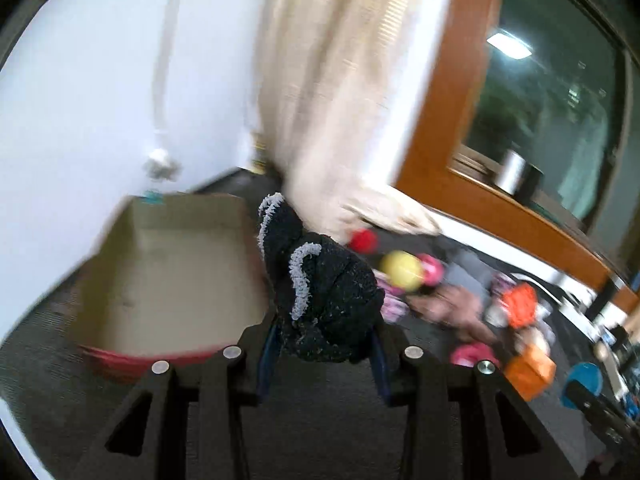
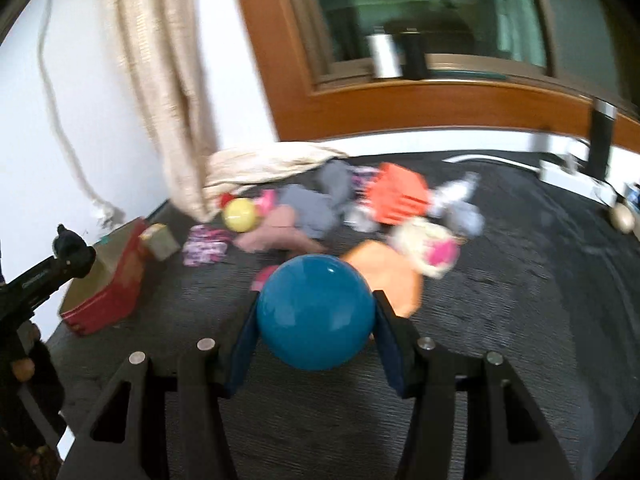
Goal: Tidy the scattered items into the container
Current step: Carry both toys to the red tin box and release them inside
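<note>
The left gripper (image 1: 324, 344) is clamped on a fuzzy black sock with white trim (image 1: 320, 284), held above the dark grey woven mat (image 1: 328, 420). Just left of it sits the open cardboard box with red outer walls (image 1: 168, 276), its brown floor bare where visible. The right gripper (image 2: 314, 320) is closed on a glossy blue ball (image 2: 314, 312), both pads pressed to its sides, near the front of the mat. Beyond the ball lies a scattered heap: a yellow ball (image 2: 239, 214), grey cloths (image 2: 316, 208), an orange ribbed plastic piece (image 2: 394, 196), a flat orange cloth (image 2: 384, 276) and a pink patterned pouch (image 2: 204, 250). From the right wrist, the box stands at the left edge of the mat, with the sock-bearing gripper above its near corner. A cream curtain (image 2: 160, 80) hangs against the far white wall.
</note>
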### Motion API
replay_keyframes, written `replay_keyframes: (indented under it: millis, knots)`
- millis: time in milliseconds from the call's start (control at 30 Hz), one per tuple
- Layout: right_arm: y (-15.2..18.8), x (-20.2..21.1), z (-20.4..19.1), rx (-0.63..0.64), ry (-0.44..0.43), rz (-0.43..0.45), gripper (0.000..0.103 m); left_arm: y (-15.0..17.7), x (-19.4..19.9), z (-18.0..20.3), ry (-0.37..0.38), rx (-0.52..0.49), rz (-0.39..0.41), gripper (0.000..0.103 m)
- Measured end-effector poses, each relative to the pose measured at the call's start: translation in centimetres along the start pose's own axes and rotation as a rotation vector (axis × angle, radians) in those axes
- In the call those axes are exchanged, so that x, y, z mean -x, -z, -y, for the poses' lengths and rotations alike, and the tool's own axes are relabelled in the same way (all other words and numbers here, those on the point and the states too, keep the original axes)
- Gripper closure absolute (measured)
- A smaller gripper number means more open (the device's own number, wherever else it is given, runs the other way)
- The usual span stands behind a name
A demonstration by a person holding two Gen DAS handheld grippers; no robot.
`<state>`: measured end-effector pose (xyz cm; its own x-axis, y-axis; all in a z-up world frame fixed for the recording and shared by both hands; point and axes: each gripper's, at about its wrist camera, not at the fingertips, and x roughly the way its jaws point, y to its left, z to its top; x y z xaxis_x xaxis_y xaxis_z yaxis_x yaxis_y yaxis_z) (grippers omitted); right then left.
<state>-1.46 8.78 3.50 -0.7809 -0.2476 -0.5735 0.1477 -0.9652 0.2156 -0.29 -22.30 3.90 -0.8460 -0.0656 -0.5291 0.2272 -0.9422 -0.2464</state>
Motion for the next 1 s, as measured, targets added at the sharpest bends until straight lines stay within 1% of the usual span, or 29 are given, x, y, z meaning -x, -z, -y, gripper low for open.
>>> replay_keyframes:
  millis: [100, 167, 267, 333, 400, 600, 733, 833, 867, 933, 1000]
  knots:
    - [-0.4, -0.9, -3.0, 0.04, -0.039, -0.006, 0.045, -0.7, -0.6, -3.0, -0.065, 0.016, 0.006, 0.063]
    - [-0.8, -1.4, -5.4, 0.078, -0.069, -0.008, 0.045, -0.9, -1.2, -4.8, -0.089, 0.033, -0.014, 0.062]
    - [-1.6, -1.9, -8.8, 0.129, -0.115, -0.002, 0.045, -1.1, -1.9, -7.0, -0.114, 0.052, -0.043, 0.055]
    - [-2.3, -2.2, -10.7, 0.155, -0.147, 0.007, 0.045, -1.0, -2.1, -7.6, -0.114, 0.054, -0.053, 0.034]
    - [-2.9, -2.6, -12.7, 0.18, -0.18, 0.011, 0.045, -1.0, -1.8, -8.1, -0.11, 0.048, -0.038, 0.027]
    - [-4.0, -4.7, -19.6, 0.272, -0.297, 0.003, 0.045, -1.0, -0.2, -9.9, -0.129, 0.044, -0.009, 0.027]
    - [-4.7, -6.7, -23.8, 0.316, -0.372, -0.017, 0.045, -0.5, 1.0, -12.2, -0.177, 0.081, 0.0, 0.027]
    - [-5.2, -8.9, -26.7, 0.345, -0.443, -0.057, 0.045, -0.1, 1.9, -13.7, -0.209, 0.111, 0.003, 0.027]
    - [-5.1, -9.4, -27.4, 0.355, -0.455, -0.064, 0.044, 0.0, 2.1, -14.1, -0.217, 0.117, 0.004, 0.027]
    - [-4.8, -10.5, -28.7, 0.355, -0.458, -0.084, 0.039, 0.3, 2.5, -14.6, -0.23, 0.127, 0.002, 0.027]
    - [-4.5, -11.4, -28.8, 0.336, -0.466, -0.109, 0.036, 0.5, 2.6, -14.9, -0.237, 0.133, -0.002, 0.027]
